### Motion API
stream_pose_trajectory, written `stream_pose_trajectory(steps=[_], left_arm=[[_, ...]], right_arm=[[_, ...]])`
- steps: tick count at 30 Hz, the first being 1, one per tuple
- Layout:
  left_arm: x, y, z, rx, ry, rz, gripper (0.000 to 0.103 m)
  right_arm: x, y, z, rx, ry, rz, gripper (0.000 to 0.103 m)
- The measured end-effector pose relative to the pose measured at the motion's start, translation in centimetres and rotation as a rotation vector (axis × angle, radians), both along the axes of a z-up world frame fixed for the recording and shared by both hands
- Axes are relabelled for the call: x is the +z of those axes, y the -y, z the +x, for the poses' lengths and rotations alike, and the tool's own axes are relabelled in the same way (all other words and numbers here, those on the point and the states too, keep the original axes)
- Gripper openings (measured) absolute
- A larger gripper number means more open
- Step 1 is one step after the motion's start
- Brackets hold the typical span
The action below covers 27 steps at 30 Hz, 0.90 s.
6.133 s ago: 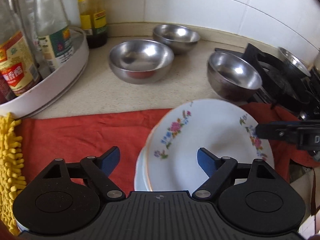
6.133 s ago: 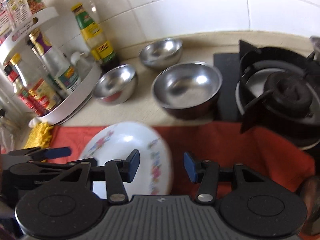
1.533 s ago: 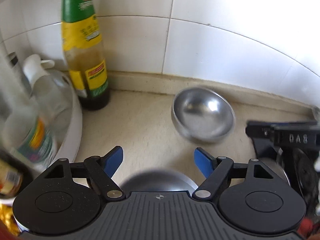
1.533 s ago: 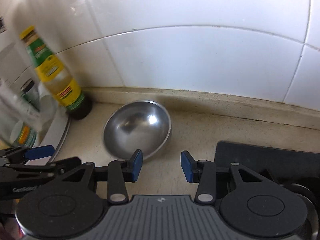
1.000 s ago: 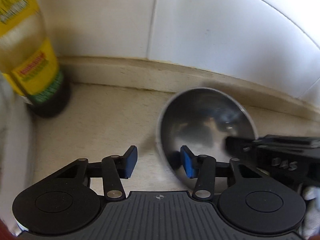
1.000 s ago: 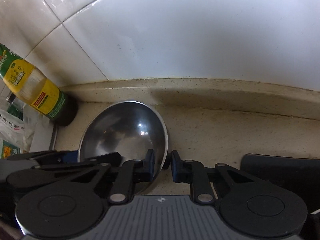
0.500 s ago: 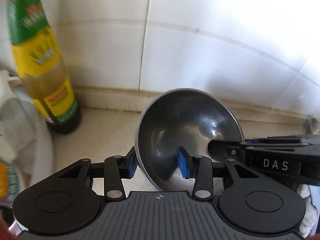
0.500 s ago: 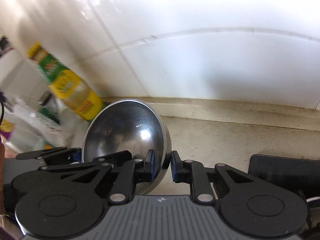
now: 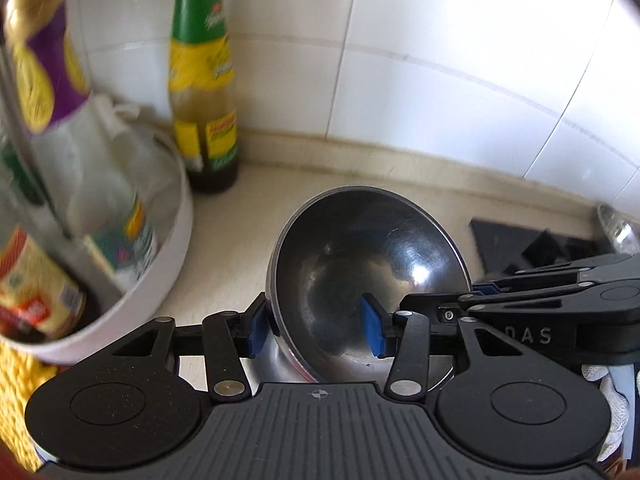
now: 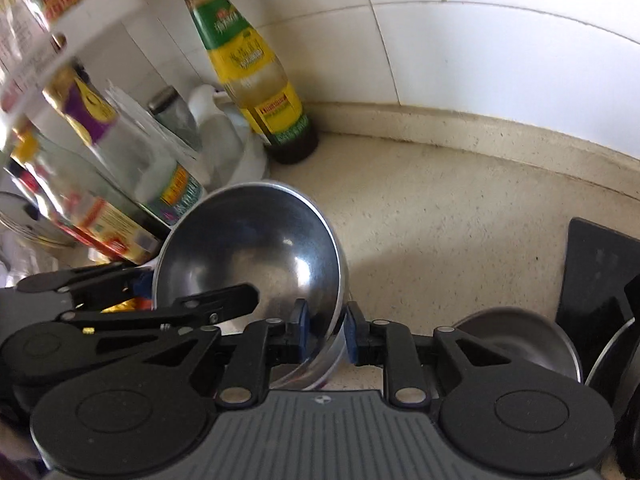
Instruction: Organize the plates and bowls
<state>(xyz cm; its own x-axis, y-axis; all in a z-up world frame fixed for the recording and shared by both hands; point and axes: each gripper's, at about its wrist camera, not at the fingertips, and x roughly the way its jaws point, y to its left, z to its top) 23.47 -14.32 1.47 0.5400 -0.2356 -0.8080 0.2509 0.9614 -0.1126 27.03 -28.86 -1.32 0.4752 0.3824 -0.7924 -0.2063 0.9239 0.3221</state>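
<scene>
A small steel bowl (image 9: pixel 368 248) (image 10: pixel 248 240) hangs tilted toward both cameras, just above a second steel bowl (image 9: pixel 270 362) whose rim shows beneath it. My left gripper (image 9: pixel 314 326) straddles the bowl's near-left rim. Its jaws are opening, with one pad at the outer wall and the other standing wide inside the bowl. My right gripper (image 10: pixel 326 336) has the right rim between its pads, which still sit close on it while the jaws are opening. Each view also shows the other gripper, the right gripper (image 9: pixel 482 291) and the left gripper (image 10: pixel 196 284).
A yellow-green sauce bottle (image 9: pixel 204 92) (image 10: pixel 256 68) stands by the tiled wall. A white round rack (image 9: pixel 160 256) of bottles crowds the left. Another steel bowl (image 10: pixel 516 336) sits near the black stove (image 10: pixel 600 288). A yellow cloth (image 9: pixel 16 380) lies at the lower left.
Both grippers took the bowl by its rim near the wall, lifted it off the counter and carried it back toward the rack, over another bowl. The left jaws now stand slightly wider.
</scene>
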Motion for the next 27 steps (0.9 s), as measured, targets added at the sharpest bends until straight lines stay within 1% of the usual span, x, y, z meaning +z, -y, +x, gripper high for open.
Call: stream_pose_trajectory(steps=[2, 4, 7, 10, 15, 17, 21, 24, 27], left_arm=[[-0.5, -0.5, -0.4, 0.015, -0.001, 0.021, 0.053], [-0.4, -0.8, -1.0, 0.023, 0.027, 0.036, 0.055], [0.3, -1.3, -1.7, 0.024, 0.049, 0.035, 0.057], [1.1, -1.3, -2.4, 0.01, 0.07, 0.031, 0.062], [1.9, 0.0, -3.3, -0.034, 0.109, 0.041, 0.066], [2.1, 1.0, -3.6, -0.059, 0.125, 0.056, 0.068], [1.9, 3.1, -4.0, -0.112, 0.15, 0.089, 0.069], [1.7, 4.8, -4.5, -0.15, 0.183, 0.122, 0.072], [1.5, 6.3, -5.4, -0.175, 0.237, 0.173, 0.076]], right_arm=[[0.1, -0.2, -0.4, -0.007, 0.022, -0.037, 0.025], [0.3, -0.1, -0.5, -0.013, 0.024, -0.044, 0.028], [0.7, 0.4, -0.9, -0.037, 0.042, -0.048, 0.028], [1.5, 0.7, -1.8, -0.047, 0.069, -0.045, 0.028], [2.8, 1.4, -4.2, -0.072, 0.134, -0.08, 0.029], [3.0, 1.9, -5.2, -0.088, 0.154, -0.103, 0.03], [3.0, 3.1, -6.8, -0.123, 0.17, -0.138, 0.031], [3.0, 4.1, -7.6, -0.151, 0.183, -0.153, 0.031], [3.0, 5.0, -8.4, -0.183, 0.206, -0.176, 0.031]])
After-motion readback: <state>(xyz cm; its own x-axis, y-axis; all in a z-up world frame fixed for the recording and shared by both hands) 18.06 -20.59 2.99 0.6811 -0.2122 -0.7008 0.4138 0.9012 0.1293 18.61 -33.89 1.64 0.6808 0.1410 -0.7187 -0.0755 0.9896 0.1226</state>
